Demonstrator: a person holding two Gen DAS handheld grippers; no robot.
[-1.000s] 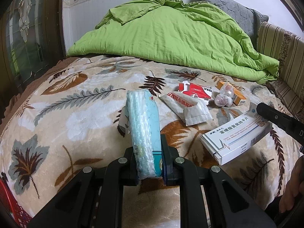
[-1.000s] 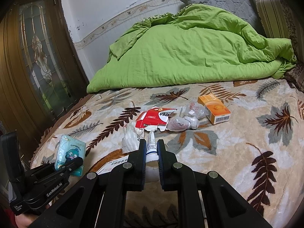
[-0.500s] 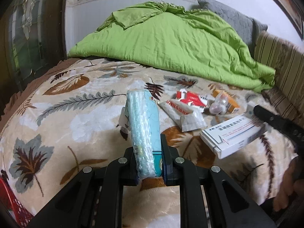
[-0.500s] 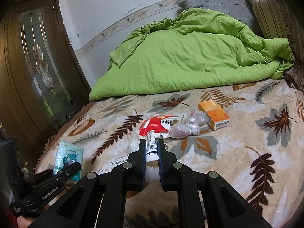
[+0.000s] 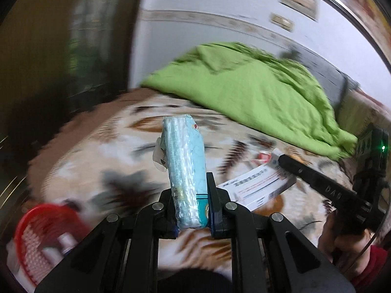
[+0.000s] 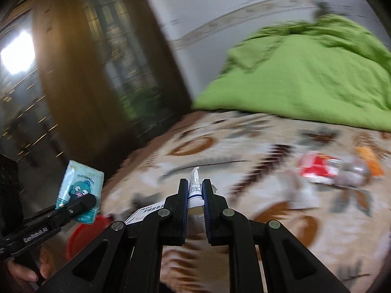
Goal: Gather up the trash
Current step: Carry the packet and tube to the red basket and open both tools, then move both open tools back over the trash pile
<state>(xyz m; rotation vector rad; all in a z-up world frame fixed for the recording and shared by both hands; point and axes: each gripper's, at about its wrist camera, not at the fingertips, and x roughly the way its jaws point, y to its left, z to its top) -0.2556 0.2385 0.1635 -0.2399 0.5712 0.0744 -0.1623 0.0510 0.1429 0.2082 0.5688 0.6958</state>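
— So where did the trash stand at that point?

— Both pieces were off the bed. The left gripper [image 5: 191, 204] was clamped on the blue tissue pack [image 5: 185, 168], which stood upright between the jaws with most of its length sticking out past them. The right gripper [image 6: 195, 196] was pinched shut on a small white tube [image 6: 194, 188], held near its lower end.

— And the bin?

— A red basket [image 5: 36, 246] sat below the near left corner of the bed [image 5: 102, 146], with what looked like a small bottle already in it. Both views were smeared with motion, so I judged the two were being carried toward it.

— What worried you?

— Mostly the pack. It was soft and gripped only at its bottom, so a quick swing could have let it tip or slide out before reaching the basket. The tube looked slick and narrow, with a similar chance of squirting free if the squeeze shifted.

— Anything else?

— The two grippers were close together on the same side. Arriving over one small basket at once, they might have knocked each other, or one release could have landed on the rim and bounced to the floor.

— What was left behind?

— A white medicine box [image 5: 256, 188] near the bed's front edge, and a red wrapper [image 6: 315, 171] with crumpled bits farther in, toward the green quilt [image 6: 305, 73].
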